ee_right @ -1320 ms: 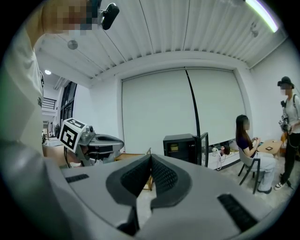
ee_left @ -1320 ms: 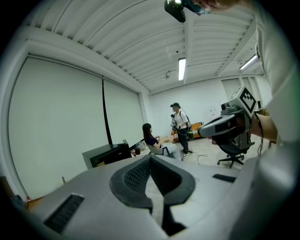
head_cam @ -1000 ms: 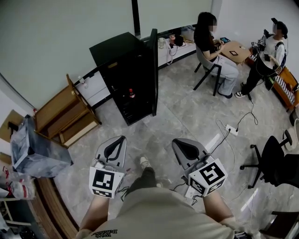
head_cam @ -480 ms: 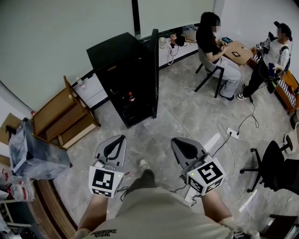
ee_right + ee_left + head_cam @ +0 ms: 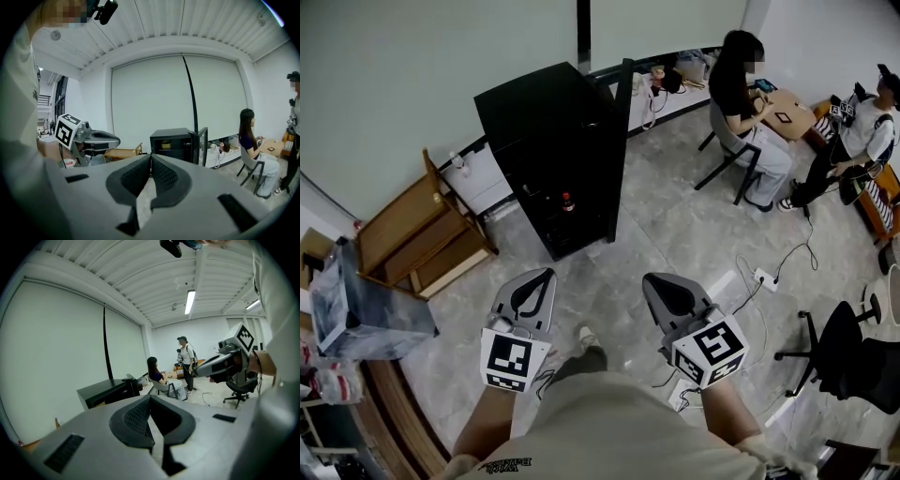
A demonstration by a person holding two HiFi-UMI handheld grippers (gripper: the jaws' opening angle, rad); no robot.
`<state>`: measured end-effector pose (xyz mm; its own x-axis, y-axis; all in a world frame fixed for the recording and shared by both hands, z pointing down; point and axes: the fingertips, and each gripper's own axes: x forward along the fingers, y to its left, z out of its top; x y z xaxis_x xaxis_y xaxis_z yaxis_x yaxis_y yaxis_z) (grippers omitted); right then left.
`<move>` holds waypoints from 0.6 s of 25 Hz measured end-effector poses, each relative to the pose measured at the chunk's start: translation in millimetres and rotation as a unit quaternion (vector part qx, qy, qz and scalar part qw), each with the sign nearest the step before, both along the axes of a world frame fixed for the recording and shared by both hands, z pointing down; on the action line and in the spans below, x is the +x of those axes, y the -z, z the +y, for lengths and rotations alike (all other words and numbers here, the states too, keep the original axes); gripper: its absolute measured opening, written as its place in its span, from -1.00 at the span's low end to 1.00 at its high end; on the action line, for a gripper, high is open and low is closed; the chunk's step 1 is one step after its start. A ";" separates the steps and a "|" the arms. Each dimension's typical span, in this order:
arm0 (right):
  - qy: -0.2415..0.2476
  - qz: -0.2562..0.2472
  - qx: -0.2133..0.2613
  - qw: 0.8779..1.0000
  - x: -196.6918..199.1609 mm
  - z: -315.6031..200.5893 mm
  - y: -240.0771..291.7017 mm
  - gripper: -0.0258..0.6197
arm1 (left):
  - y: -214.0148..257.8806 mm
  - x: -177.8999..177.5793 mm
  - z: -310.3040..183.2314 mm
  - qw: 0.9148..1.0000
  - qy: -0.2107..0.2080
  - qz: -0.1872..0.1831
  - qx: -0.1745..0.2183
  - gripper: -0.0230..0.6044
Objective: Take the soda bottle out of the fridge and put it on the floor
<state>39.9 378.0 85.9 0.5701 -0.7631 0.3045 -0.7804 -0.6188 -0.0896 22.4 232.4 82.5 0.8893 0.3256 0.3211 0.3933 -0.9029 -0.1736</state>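
Standing well apart from the open fridge [image 5: 544,122], soda bottle [image 5: 567,202] at a shelf's front edge, left gripper [image 5: 546,277] and right gripper [image 5: 650,280] jaws pressed together, empty, presumably since nothing is within reach.

We read the fridge [image 5: 546,131] as black w/ a smooth, semi-gloss shell. The floor [image 5: 675,234] is grey marbled tile, polished, w/ soft reflections. The shelf unit [image 5: 398,216] is bare light wood, matt. The left gripper [image 5: 546,275] & right gripper [image 5: 649,279] look like smooth matt grey plastic; their pads [image 5: 161,174] are black, rubbery, finely ribbed. The bag [image 5: 366,314] is thin crinkled plastic, slightly glossy
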 end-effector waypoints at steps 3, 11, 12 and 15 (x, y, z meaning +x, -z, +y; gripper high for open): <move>0.008 0.003 -0.011 1.000 27.5 -22.4 2.7 -0.93 | 2.2 26.7 -18.7 1.000 0.002 -0.001 -0.003 -0.91; 0.032 0.014 -0.025 0.999 95.0 -91.2 3.1 -0.93 | -5.6 86.2 -80.4 1.000 0.016 -0.006 -0.009 -0.91; 0.035 0.014 -0.025 0.999 101.7 -98.3 2.7 -0.93 | -5.6 91.6 -86.8 1.000 0.018 -0.006 -0.009 -0.91; 0.043 0.015 -0.027 0.999 120.6 -116.8 1.7 -0.93 | -6.8 106.2 -104.2 1.000 0.027 -0.006 -0.009 -0.91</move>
